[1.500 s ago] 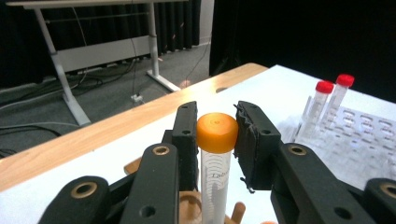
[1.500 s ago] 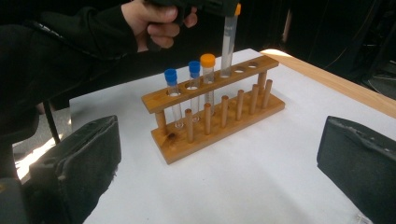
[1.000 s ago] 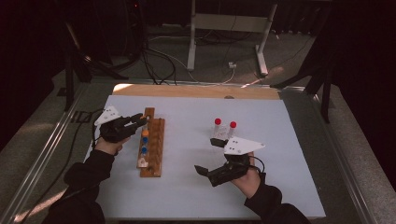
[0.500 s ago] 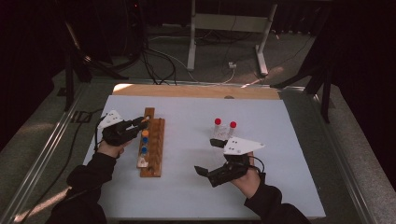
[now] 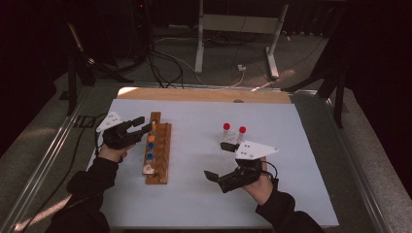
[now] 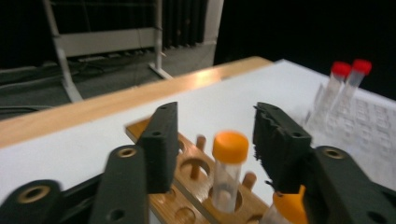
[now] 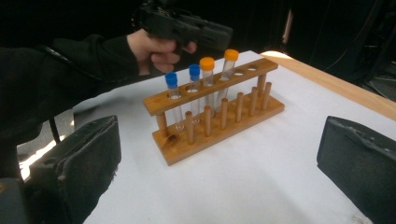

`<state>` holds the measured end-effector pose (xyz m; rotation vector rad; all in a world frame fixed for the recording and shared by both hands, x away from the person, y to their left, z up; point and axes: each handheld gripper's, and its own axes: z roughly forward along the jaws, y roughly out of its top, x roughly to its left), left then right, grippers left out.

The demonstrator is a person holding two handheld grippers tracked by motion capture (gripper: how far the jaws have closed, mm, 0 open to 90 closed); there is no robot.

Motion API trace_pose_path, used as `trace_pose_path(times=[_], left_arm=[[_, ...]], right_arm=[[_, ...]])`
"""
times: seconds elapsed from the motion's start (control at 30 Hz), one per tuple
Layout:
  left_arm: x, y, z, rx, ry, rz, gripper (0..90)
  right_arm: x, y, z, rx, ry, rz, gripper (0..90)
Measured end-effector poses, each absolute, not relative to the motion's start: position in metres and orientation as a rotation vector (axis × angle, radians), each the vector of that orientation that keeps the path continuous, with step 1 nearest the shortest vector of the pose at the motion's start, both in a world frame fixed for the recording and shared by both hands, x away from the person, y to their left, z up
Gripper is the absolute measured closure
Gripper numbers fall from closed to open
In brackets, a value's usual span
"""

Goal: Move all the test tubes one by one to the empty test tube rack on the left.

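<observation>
Since the earlier high-view frames the left gripper has drawn slightly back and toward the near-left of the wooden rack, while the right gripper has barely shifted. At the centre of things is the orange-capped tube, standing upright in a hole toward the far end of the rack; in the left gripper view it sits between the two black jaws, which are spread with clear gaps on both sides of the cap, so nothing is gripped. A second orange cap shows low at the right, partly hidden behind the jaw. From the right gripper view the rack holds four tubes in a row, two blue-capped and two orange-capped, with empty holes beyond them. Judging from this, the left hand is either lining up on that tube or has just let it go into its hole; the small retreat leans toward a release. Farther off, two red-capped tubes stand on the white table sheet just behind the right gripper, whose jaws are wide apart and empty, hovering over the sheet well away from the rack.
</observation>
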<state>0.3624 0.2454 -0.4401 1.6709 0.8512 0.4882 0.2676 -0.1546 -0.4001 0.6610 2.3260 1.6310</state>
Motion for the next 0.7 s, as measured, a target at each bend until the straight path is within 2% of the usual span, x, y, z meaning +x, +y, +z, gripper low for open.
trace_pose_path(times=[0.07, 0.23, 0.43, 0.7], left_arm=[[0.358, 0.248, -0.431, 1.649, 0.850, 0.475, 41.4], [0.344, 0.250, -0.415, 1.647, 0.816, 0.451, 18.1], [0.326, 0.243, -0.406, 1.697, 0.739, 0.362, 3.6], [0.302, 0.241, -0.405, 1.698, 0.686, 0.342, 2.2]], right_arm=[[0.269, -0.158, -0.398, 0.665, 2.312, 1.634, 0.0], [0.276, -0.172, -0.388, 0.694, 2.259, 1.628, 0.0], [0.287, -0.194, -0.380, 0.739, 2.201, 1.584, 0.0], [0.308, -0.221, -0.396, 0.865, 2.163, 1.473, 0.0]])
